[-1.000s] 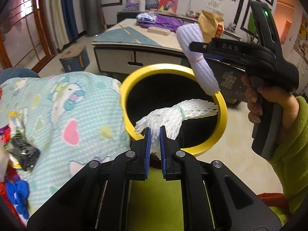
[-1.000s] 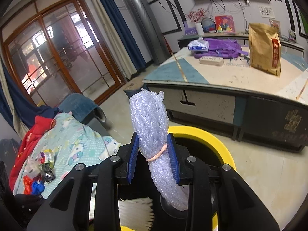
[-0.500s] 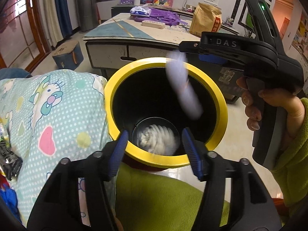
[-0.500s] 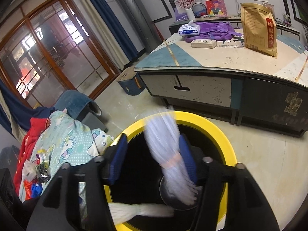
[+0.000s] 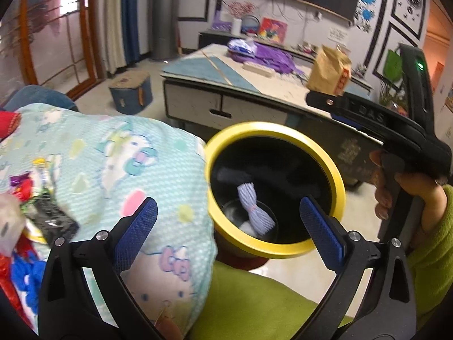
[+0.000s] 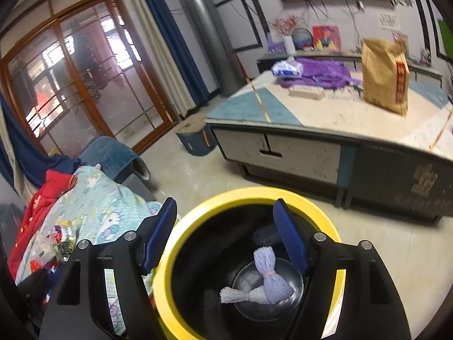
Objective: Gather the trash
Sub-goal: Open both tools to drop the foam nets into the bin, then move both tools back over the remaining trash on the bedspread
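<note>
A black bin with a yellow rim (image 5: pixel 271 133) (image 6: pixel 283 192) stands on the floor. Two foam net sleeves lie at its bottom: a pale purple one (image 5: pixel 253 211) (image 6: pixel 270 274) on top of a white one (image 6: pixel 237 294). My left gripper (image 5: pixel 228 228) is open and empty, above the bin's near left rim and the blanket edge. My right gripper (image 6: pixel 226 238) is open and empty, right above the bin mouth; its body shows in the left wrist view (image 5: pixel 382 121). More wrappers (image 5: pixel 31 198) (image 6: pixel 53 243) lie on the blanket to the left.
A patterned light-blue blanket (image 5: pixel 113 155) (image 6: pixel 104 198) lies left of the bin. A low table (image 6: pixel 325 119) behind the bin carries a brown paper bag (image 6: pixel 385 76) and a purple bag (image 6: pixel 320 73). A small blue box (image 6: pixel 195 136) stands on the floor.
Both grippers opened and let go of their foam sleeves, which fell to the bin's bottom. The left gripper has swung left toward the blanket.
</note>
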`<state>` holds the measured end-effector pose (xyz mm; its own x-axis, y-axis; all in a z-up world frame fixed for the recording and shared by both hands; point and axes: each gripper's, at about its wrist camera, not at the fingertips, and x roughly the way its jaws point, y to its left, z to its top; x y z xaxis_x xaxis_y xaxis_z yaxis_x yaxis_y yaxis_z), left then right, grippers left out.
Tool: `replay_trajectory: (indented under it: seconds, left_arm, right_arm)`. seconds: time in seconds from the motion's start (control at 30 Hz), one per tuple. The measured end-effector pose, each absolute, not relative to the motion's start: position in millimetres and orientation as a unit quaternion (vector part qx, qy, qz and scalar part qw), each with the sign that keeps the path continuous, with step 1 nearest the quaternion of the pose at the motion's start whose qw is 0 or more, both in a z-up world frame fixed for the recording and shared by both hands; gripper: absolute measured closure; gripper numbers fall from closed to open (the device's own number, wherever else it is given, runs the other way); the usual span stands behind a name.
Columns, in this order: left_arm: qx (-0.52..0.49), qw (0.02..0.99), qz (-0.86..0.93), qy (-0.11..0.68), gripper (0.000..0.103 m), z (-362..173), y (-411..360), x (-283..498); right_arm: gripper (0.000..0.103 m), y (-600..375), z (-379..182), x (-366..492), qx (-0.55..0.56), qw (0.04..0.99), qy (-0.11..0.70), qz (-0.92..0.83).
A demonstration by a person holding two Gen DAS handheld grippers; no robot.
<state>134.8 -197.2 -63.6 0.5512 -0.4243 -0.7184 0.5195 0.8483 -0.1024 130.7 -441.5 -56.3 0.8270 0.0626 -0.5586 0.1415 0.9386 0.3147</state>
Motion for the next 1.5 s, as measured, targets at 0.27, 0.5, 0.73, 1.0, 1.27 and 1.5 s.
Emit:
replay_trajectory:
  seconds: [0.27, 0.5, 0.73, 1.0, 1.27, 1.5]
  left_arm:
    - [0.03, 0.9, -0.234, 0.368, 0.01, -46, -164, 136]
    - [0.015, 0.922, -0.189, 0.338, 0.01, -29, -132, 134]
    - [0.015, 0.943, -0.15, 0.297, 0.01, -10, -105, 126]
    - [0.014, 0.957, -0.105, 0.27, 0.01, -4, -73, 118]
    - [-0.006, 0.961, -0.069, 0.267, 0.01, -3, -37, 117]
    - [-0.016, 0.965, -0.032, 0.261, 0.01, -2, -4, 118]
  right_arm:
    - [0.031, -410, -29, 124, 0.141, 0.953, 0.269, 0.01]
    - [0.031, -385, -18, 121, 0.131, 0.954, 0.266, 0.039]
    - [0.029, -353, -7, 114, 0.115, 0.956, 0.259, 0.073]
    - [0.028, -316, -1, 107, 0.086, 0.956, 0.259, 0.108]
    - [0.028, -277, 1, 103, 0.056, 0.952, 0.266, 0.143]
    - [0.028, -243, -2, 98, 0.034, 0.945, 0.275, 0.171]
